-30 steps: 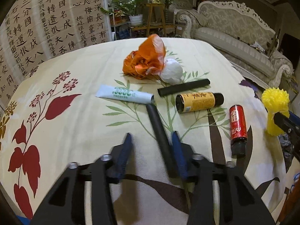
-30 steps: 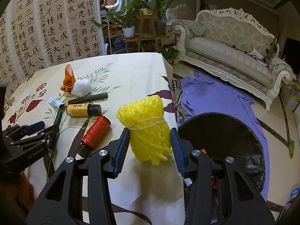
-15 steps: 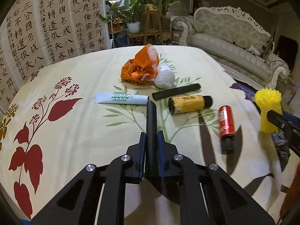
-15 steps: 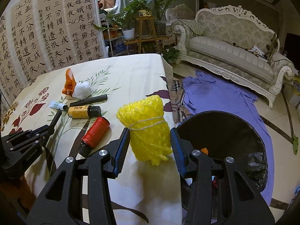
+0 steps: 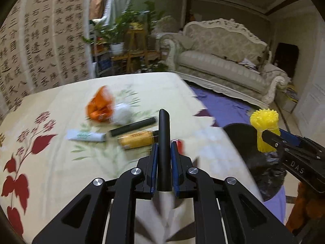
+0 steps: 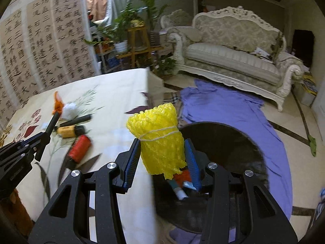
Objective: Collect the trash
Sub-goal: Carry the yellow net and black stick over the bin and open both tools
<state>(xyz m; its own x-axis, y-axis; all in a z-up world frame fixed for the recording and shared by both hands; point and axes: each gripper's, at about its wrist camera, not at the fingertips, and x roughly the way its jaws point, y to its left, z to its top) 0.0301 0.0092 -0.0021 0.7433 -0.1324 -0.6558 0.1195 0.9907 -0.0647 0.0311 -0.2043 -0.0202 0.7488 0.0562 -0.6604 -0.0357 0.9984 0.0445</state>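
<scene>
My left claw [image 5: 163, 153] is clamped on a black stick [image 5: 164, 142], whose slanted tip points up and away between the blue pads; it has just pinched shut on it. My right claw [image 6: 162, 158] stands partly closed, squeezing a yellow foam-net bundle [image 6: 159, 138] tied with a pale string, out past the tabletop's right edge and over the near rim of the black bin [image 6: 239, 142].

The bin stands on the floor beside the tabletop's right edge, on a purple cloth [image 6: 233, 107], and is lined with a dark bag. Down inside it, under my right claw, I see something orange and a white tube-like piece [image 6: 180, 193]; what they are I cannot tell.

On the flowered tabletop [image 5: 50, 162], towards the far right corner, lie an orange plastic bag [image 5: 99, 107] touching a white crumpled wad [image 5: 122, 112]. Nearer in are a second black stick [image 5: 133, 128], a yellow bottle with a black cap [image 6: 68, 132], a white tube with green print [image 5: 86, 136] and a red bottle [image 6: 79, 148]; motion blur makes their labels unreadable.

The side of my right claw, in the left view, carries the letters "DAS" [image 5: 297, 167]. Behind the tabletop hang panels of Chinese calligraphy [image 6: 40, 46].
</scene>
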